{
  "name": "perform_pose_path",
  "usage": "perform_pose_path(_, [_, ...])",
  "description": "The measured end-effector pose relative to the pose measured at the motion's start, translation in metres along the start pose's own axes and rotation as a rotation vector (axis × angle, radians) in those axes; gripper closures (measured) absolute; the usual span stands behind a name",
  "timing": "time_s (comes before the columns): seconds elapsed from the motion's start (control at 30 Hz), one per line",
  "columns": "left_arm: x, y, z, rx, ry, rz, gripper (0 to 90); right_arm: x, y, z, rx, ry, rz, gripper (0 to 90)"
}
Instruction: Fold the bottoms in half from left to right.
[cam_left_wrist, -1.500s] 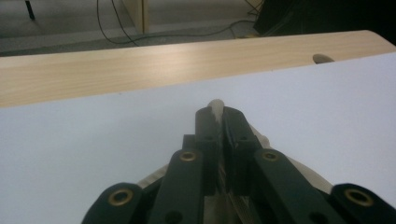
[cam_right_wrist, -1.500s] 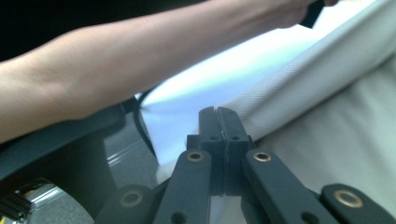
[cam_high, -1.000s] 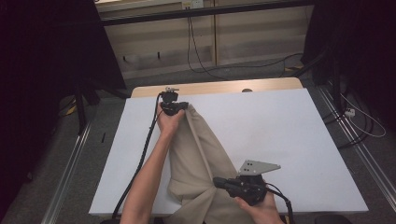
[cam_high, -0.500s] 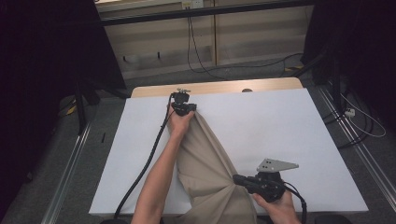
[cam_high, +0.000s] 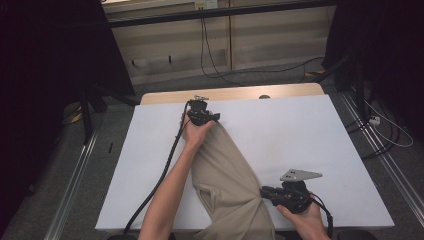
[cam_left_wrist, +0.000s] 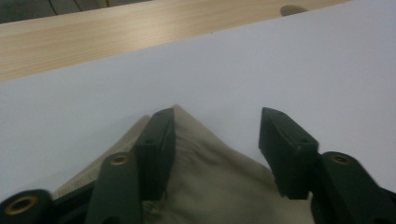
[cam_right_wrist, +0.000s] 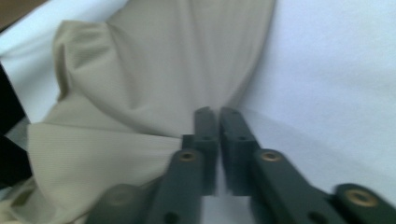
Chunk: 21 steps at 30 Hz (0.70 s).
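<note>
**Spreading a garment: far corner released, near edge pinched**

Centre of the high view: a khaki garment (cam_high: 227, 175) lies on the white table cover (cam_high: 310, 135), running from upper centre to the bottom edge. Left gripper (cam_high: 206, 116), at the garment's far tip, stands with jaws wide apart over the cloth, gripping nothing. Right gripper (cam_high: 267, 192), lower right, has jaws closed on the garment's side edge. Judged step: laying flat; next, draw that edge outward. No containers present.

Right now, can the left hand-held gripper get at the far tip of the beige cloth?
Probably yes: the left hand-held gripper stands open astride the beige cloth, whose tip lies between its jaws.
</note>
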<state>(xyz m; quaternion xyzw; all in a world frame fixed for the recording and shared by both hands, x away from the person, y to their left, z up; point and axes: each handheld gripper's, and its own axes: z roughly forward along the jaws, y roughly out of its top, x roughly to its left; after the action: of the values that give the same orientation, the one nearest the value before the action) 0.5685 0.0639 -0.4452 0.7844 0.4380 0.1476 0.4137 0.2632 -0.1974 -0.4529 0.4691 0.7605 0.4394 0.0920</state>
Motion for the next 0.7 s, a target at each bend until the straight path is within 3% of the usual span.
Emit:
perform_pose_path(0.1, [-0.002,-0.005,-0.015,-0.021,-0.027,0.005,38.9,0.003,0.004,-0.007,-0.047,0.004,-0.019,72.1])
perform_pose_path(0.17, [-0.004,-0.011,-0.027,-0.034,-0.029,0.015,37.6,0.01,0.009,-0.011,-0.079,0.024,-0.058,69.5])
perform_pose_path(0.23, [-0.004,-0.019,-0.041,-0.024,-0.033,0.039,34.0,0.02,0.01,-0.006,-0.057,0.08,-0.087,68.2])
perform_pose_path(0.27, [-0.006,-0.029,-0.055,-0.023,-0.048,0.05,32.1,0.033,0.008,0.005,-0.008,0.125,-0.126,64.9])
perform_pose_path(0.3, [-0.006,-0.029,-0.055,-0.023,-0.048,0.05,31.0,0.033,0.008,0.005,-0.008,0.125,-0.126,64.9])
perform_pose_path(0.43, [-0.01,-0.05,-0.086,-0.02,-0.071,0.076,29.1,0.059,0.006,0.03,0.075,0.191,-0.214,59.7])
perform_pose_path(0.57, [-0.021,-0.074,-0.121,-0.006,-0.121,0.105,27.8,0.076,0.011,0.047,0.096,0.231,-0.274,57.0])
perform_pose_path(0.63, [-0.029,-0.088,-0.137,0.011,-0.144,0.142,27.8,0.081,0.009,0.05,0.109,0.232,-0.293,57.3])
perform_pose_path(0.7, [-0.039,-0.102,-0.152,0.022,-0.175,0.164,27.7,0.083,0.004,0.052,0.126,0.215,-0.313,68.0])
